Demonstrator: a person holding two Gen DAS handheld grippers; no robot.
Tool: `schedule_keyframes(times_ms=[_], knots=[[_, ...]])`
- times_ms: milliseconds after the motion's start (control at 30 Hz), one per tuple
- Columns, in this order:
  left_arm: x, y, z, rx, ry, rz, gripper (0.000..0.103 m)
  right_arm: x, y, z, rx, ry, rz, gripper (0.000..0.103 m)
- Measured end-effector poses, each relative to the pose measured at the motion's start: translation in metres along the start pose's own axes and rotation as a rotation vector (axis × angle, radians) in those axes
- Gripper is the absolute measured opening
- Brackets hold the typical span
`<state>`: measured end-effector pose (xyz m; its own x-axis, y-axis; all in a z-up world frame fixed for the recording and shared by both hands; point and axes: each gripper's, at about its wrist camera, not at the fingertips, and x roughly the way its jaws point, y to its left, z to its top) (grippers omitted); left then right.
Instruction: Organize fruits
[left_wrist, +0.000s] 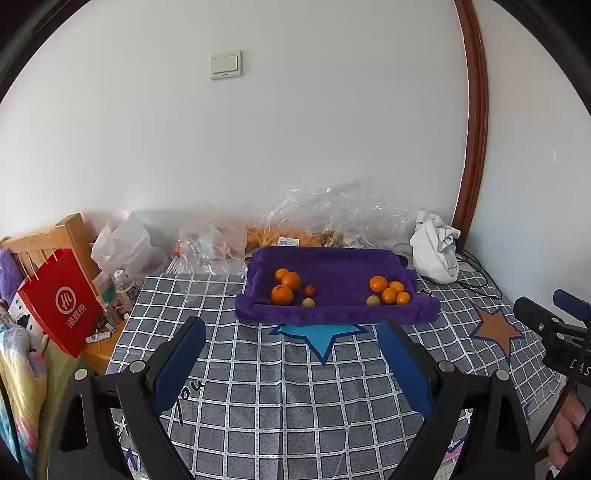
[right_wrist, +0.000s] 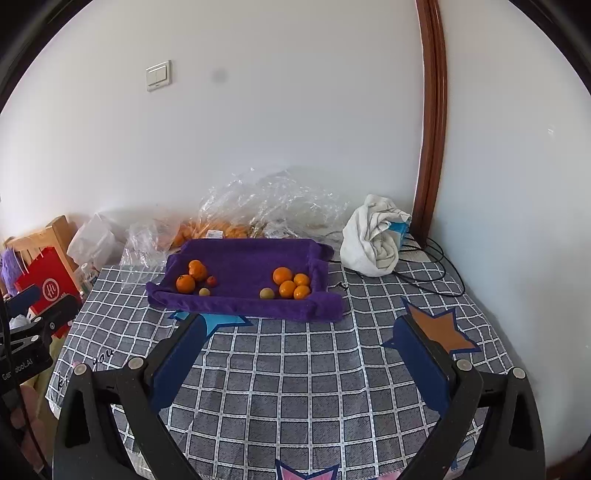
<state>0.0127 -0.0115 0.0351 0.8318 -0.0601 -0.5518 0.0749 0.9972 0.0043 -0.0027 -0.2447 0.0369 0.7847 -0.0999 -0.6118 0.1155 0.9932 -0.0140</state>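
A: Status of the fruits?
B: Grouped in two clusters on the purple towel, toward the surface's far edge. Your left gripper and right gripper hold nothing, jaws released. Likely complete.

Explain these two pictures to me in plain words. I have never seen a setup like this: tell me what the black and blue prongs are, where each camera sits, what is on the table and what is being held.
No robot here: a person holds a hand-held two-finger gripper in each hand, and a fisheye camera on each looks forward along its fingers. The black arms with blue pads are those fingers.

One picture comes from the left gripper; the other from the right gripper. Each also glimpses its partner at the picture's edge.

On the checked tablecloth lies a purple towel with raised edges. On it sit two groups of small fruit: the left group and the right group, mostly orange. Behind lie clear plastic bags and a white cloth.

Both grippers are open and hold nothing.
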Motion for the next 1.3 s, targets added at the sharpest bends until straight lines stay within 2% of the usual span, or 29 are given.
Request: schedule_keyframes(times_ms=[1300], knots=[[-0.0072, -0.0071, -0.0017, 0.019, 0.002, -0.006, 0.095, -0.0068, -0.0046, -0.0028, 0.011, -0.001, 0.001, 0.100]])
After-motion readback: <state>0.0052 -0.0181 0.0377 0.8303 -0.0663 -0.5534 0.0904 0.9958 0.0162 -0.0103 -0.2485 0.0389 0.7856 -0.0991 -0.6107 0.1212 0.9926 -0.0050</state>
